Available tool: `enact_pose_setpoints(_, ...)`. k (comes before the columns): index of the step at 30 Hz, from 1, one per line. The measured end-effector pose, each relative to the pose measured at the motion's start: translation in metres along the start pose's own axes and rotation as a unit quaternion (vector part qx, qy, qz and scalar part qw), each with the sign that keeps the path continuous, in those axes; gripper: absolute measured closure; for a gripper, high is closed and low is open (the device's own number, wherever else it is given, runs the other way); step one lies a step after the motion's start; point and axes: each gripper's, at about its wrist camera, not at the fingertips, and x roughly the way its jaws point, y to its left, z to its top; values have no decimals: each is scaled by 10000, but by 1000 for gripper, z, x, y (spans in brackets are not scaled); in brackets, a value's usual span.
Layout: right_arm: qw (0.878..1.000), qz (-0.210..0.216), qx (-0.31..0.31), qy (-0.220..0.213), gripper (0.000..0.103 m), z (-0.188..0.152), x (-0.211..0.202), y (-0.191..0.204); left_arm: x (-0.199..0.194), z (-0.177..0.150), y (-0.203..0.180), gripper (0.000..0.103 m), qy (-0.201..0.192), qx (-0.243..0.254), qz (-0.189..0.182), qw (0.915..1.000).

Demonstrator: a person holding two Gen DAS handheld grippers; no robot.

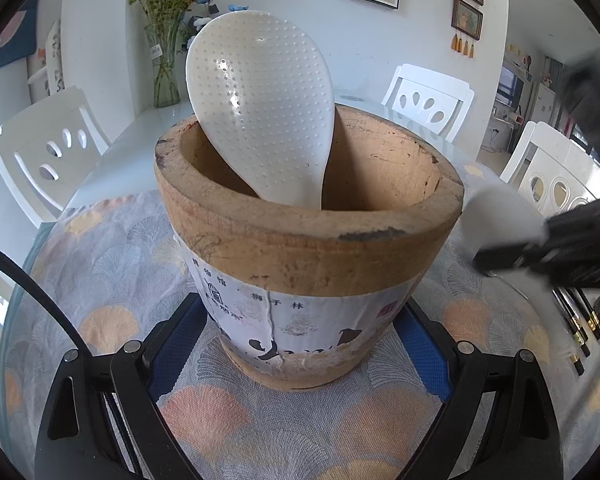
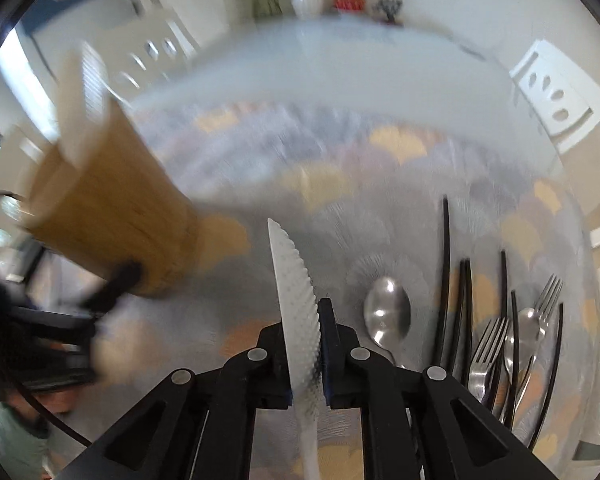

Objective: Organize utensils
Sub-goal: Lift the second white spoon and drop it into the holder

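The right gripper (image 2: pixel 306 356) pinches a white rice paddle (image 2: pixel 296 300) edge-on between its blue pads, the blade pointing away above the table (image 2: pixel 340 60). The left gripper (image 1: pixel 300 354) stands spread around the base of the holder (image 1: pixel 308 240), one finger on each side; whether the pads press its wall cannot be told. A second paddle (image 1: pixel 260 120) already stands in the holder, blade up, leaning against the far rim.

The step in hand looks like carrying the held paddle to the holder, which sits off to the left in the right wrist view. To do it well, the paddle should probably be brought over the open mouth and tipped so its handle goes down first, into the free space beside the standing paddle, then let go only once the handle is well inside. The left gripper would do best to keep the holder steady, since a knock on the rim could tip it.

The holder is a thick, tapered wooden cup, worn and scuffed at the rim, with a cracked paper label round its lower half. Both paddles are smooth plastic studded with small bumps. Still on the patterned cloth lie a steel spoon (image 2: pixel 386 312), forks (image 2: pixel 488 348) and slim black chopsticks (image 2: pixel 444 280).
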Motion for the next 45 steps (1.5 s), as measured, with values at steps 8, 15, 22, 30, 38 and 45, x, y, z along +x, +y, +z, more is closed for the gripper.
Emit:
enact_pose_setpoints(8,9838,444,-25,-1735,94,35,-92,24,0,1,1,10,7,11,16,10000)
enact_pose_setpoints(15,9376,1396,277,-3172,94,80,-152,45,0,1,0,10,11,18,25,10000)
enact_pose_setpoints(22,9104,1939,361,-3637,94,108,-142,67,0,2,0,10,13,10,13,10000)
enact_pose_setpoints(30,9164,1892,470,-3496,94,112,-110,74,0,2,0,10,14,8,11,10000)
enact_pose_setpoints(38,9155,1908,592,-3493,94,112,-102,70,1,1,0,10,16,6,8,10000)
enact_pose_setpoints(45,9222,1757,630,-3387,91,109,-94,75,0,1,0,10,11,-4,1,10000)
